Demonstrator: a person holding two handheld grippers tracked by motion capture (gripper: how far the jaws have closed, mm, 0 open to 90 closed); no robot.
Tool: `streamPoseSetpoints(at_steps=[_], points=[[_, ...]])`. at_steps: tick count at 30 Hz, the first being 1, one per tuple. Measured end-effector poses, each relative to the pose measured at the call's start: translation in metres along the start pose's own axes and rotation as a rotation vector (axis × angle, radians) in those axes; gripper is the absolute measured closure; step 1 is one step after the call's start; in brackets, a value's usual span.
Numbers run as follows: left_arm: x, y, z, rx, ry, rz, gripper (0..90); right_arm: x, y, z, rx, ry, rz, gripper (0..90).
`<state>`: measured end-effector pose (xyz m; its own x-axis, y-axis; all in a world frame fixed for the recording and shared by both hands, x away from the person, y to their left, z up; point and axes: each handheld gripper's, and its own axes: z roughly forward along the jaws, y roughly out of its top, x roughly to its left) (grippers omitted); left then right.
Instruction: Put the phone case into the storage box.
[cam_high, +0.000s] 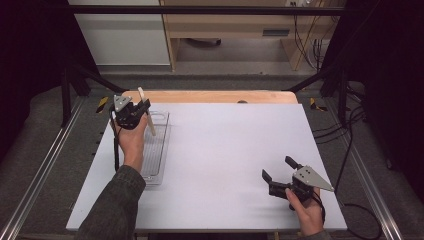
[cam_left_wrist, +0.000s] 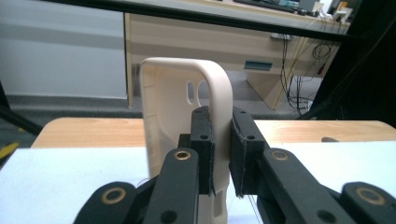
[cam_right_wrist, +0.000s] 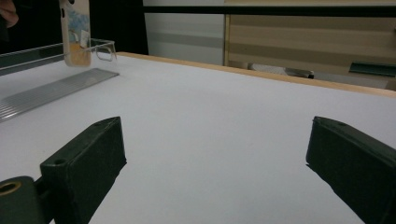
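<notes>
A white table (cam_high: 225, 150) with a pale wooden strip running along its far edge is filling the frame, its broad surface lying bare across the middle and right. A clear plastic tray (cam_high: 159, 150) with a ribbed floor is sitting directly on it beside the left edge, running lengthwise from near the far left corner towards the near side, its long wall lying parallel to that edge.

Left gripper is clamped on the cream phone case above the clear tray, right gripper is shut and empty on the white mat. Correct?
Not quite: the right gripper is open, its jaws wide apart with nothing between them, as the right gripper view shows. The rest holds: the left gripper is clamped on the cream phone case above the clear tray.
</notes>
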<state>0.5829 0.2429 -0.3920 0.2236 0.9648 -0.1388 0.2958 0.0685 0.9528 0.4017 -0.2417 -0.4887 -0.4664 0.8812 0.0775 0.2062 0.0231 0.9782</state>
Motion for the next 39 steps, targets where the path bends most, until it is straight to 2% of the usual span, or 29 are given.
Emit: streamPoseSetpoints(at_steps=[4, 5, 7, 9, 10, 12, 15, 17, 20, 25, 28, 31, 39], points=[[0.001, 0.0006, 0.0019, 0.011, 0.008, -0.004, 80.5, -0.0019, -0.0003, -0.001, -0.003, 0.0, 0.023, 4.5], [0.0013, 0.0009, 0.0011, 0.005, 0.005, 0.003, 80.5, -0.0025, -0.0004, -0.0008, -0.002, -0.003, 0.022, 4.5], [0.0006, -0.001, 0.0024, 0.029, 0.012, 0.036, 80.5, -0.0032, -0.0006, -0.002, 0.0, -0.009, 0.012, 4.5], [0.0014, -0.0008, 0.0021, 0.018, 0.004, 0.003, 80.5, -0.0041, -0.001, -0.0016, -0.001, -0.007, 0.014, 4.5], [0.0009, -0.0006, 0.0021, 0.012, 0.0, 0.005, 80.5, -0.0043, -0.0011, -0.0009, 0.002, -0.009, 0.01, 4.5], [-0.0004, -0.0017, 0.004, 0.033, 0.01, 0.024, 80.5, -0.0037, -0.0017, -0.0009, 0.005, -0.008, 0.013, 4.5], [0.0003, -0.001, 0.0043, 0.025, 0.011, 0.008, 80.5, -0.0041, -0.0024, 0.0009, 0.007, -0.006, 0.016, 4.6], [-0.0005, -0.0027, 0.0051, 0.04, 0.017, 0.035, 80.5, -0.0038, -0.0026, 0.0004, 0.01, -0.008, 0.011, 4.5], [-0.0019, -0.0057, 0.0053, 0.043, 0.022, 0.044, 80.5, -0.003, -0.002, -0.0007, 0.008, -0.01, 0.008, 4.5], [-0.0037, -0.0072, 0.0059, 0.044, 0.022, 0.036, 80.5, -0.0022, -0.0018, -0.001, 0.008, -0.006, 0.008, 4.5], [-0.003, -0.0068, 0.0063, 0.037, 0.022, 0.017, 80.5, -0.0019, -0.0023, -0.0002, 0.012, -0.004, 0.01, 4.5], [-0.0031, -0.008, 0.007, 0.042, 0.027, 0.049, 80.4, -0.0021, -0.0024, -0.0005, 0.012, -0.005, 0.01, 4.5], [-0.0024, -0.0079, 0.0088, 0.038, 0.03, 0.032, 80.4, -0.0018, -0.0025, -0.0005, 0.012, -0.003, 0.01, 4.5]])
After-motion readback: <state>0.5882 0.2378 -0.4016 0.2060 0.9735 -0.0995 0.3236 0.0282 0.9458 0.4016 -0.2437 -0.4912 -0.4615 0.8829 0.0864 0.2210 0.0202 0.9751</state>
